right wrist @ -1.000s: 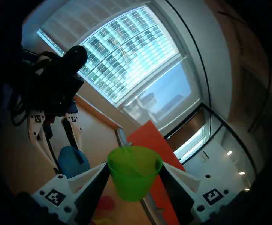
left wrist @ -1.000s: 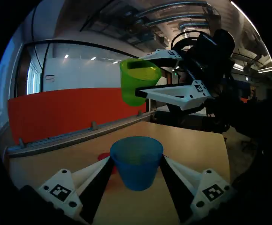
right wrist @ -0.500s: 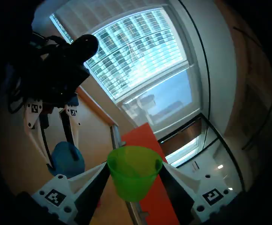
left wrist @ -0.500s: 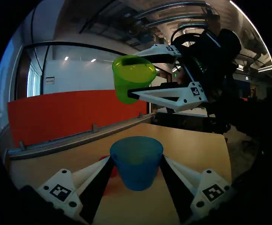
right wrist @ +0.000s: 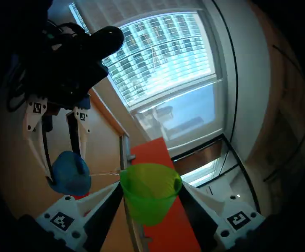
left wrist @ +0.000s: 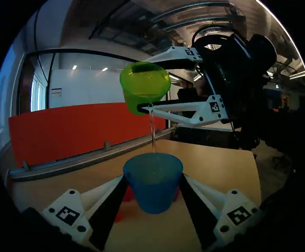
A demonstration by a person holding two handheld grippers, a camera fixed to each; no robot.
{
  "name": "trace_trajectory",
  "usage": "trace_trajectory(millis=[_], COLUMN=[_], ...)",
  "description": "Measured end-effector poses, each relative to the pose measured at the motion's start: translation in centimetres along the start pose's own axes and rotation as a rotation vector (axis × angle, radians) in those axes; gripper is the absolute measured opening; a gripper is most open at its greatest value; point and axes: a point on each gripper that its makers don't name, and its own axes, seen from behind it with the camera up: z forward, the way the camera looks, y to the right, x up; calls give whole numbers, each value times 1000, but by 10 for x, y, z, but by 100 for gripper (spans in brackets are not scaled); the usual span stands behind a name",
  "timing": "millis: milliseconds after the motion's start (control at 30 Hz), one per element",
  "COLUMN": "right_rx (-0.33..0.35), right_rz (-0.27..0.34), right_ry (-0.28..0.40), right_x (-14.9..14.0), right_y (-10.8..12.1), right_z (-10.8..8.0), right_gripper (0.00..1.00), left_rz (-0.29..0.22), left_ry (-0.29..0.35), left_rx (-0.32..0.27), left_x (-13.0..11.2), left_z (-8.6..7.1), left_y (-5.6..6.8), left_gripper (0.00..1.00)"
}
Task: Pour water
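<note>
The translucent green plastic cup in the right gripper has tipped further, and in the left gripper view its mouth has swung lower and leftward. A thin stream of water now falls from its rim into the blue plastic cup beneath, where none fell a second ago. The red patch on the tan tabletop now shows on both sides of that lower cup's base.

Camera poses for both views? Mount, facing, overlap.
Left gripper view: on the left gripper, roughly level above the table, facing its blue cup and the orange partition; own white fingers show.
Right gripper view: on the right gripper, rolled sideways, facing its tipped green cup and windows; own fingers show.
Shared: both cups, both grippers, the water stream.
</note>
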Motion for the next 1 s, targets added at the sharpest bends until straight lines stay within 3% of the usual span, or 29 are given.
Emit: trace_trajectory(millis=[1000], right_rx=[-38], right_rz=[-143], right_ry=[-9], right_x=[-3], right_y=[13], right_z=[14], right_gripper=[91], left_rz=[4], left_ry=[0], left_rx=[-2], left_x=[2], left_z=[0], left_y=[-1], left_gripper=[85])
